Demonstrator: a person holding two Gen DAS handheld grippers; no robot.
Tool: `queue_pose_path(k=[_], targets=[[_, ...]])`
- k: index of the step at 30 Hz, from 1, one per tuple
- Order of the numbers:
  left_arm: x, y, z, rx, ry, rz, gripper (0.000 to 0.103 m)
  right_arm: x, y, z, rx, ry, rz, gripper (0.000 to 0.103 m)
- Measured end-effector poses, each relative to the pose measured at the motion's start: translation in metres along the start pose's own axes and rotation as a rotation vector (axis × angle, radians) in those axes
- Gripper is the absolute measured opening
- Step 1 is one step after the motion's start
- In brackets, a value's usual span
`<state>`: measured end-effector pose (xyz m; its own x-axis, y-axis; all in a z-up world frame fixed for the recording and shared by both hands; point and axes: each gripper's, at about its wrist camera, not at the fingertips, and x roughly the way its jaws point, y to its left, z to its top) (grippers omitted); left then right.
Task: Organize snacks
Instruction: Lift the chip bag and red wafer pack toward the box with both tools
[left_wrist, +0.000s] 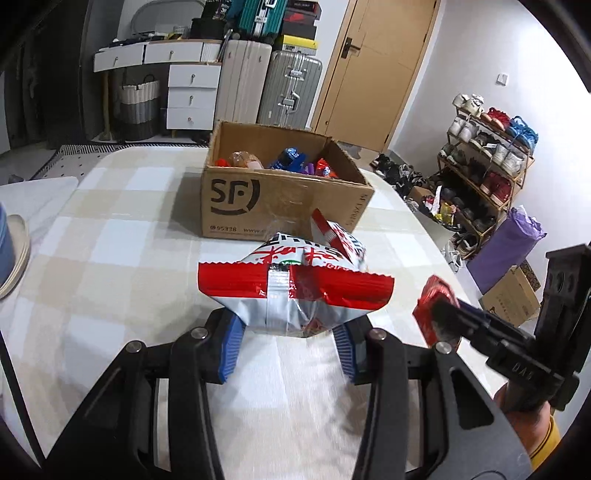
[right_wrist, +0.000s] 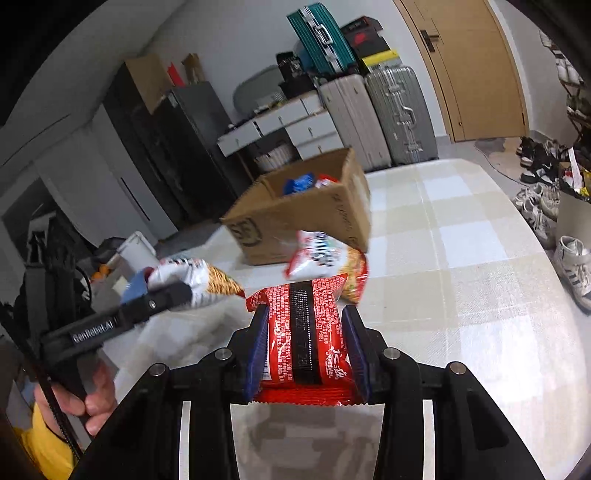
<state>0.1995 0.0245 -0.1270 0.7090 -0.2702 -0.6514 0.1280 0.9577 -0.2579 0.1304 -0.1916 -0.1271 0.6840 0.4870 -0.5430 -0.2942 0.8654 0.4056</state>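
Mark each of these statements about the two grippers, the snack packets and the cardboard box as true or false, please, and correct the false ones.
1. The left gripper holds a silver and red snack bag. True.
2. The right gripper is empty. False: it is shut on a red noodle packet.
3. The cardboard box already has snacks inside. True: blue, red and orange packets show in it.
4. The box is closed with its flaps down. False: its top is open.
5. A third packet lies on the table in front of the box. True.
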Motion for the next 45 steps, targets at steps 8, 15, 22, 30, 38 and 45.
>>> queue_pose_path(k=[8, 15, 22, 30, 38, 45], targets=[[-0.085, -0.006, -0.055, 0.046, -0.039, 0.008, 0.040, -0.043, 0.015, -0.029, 0.052, -0.047, 0.020, 0.040], [-0.137, -0.003, -0.089, 0.058, -0.054, 0.055, 0.040, -0.062, 0.025, -0.044, 0.057, -0.047, 0.022, 0.040], [-0.165, -0.002, -0.096, 0.068, -0.048, 0.047, 0.040, -0.066, 0.041, -0.024, 0.055, -0.066, 0.076, 0.040], [-0.190, 0.002, -0.072, 0.054, -0.099, 0.030, 0.040, -0.065, 0.058, 0.013, 0.048, -0.100, 0.135, 0.040], [-0.197, 0.003, -0.026, 0.097, -0.124, -0.007, 0.040, -0.060, 0.066, 0.068, -0.019, -0.139, 0.146, 0.040], [-0.183, -0.007, 0.039, 0.131, -0.162, 0.007, 0.040, -0.039, 0.066, 0.124, -0.059, -0.142, 0.152, 0.040]])
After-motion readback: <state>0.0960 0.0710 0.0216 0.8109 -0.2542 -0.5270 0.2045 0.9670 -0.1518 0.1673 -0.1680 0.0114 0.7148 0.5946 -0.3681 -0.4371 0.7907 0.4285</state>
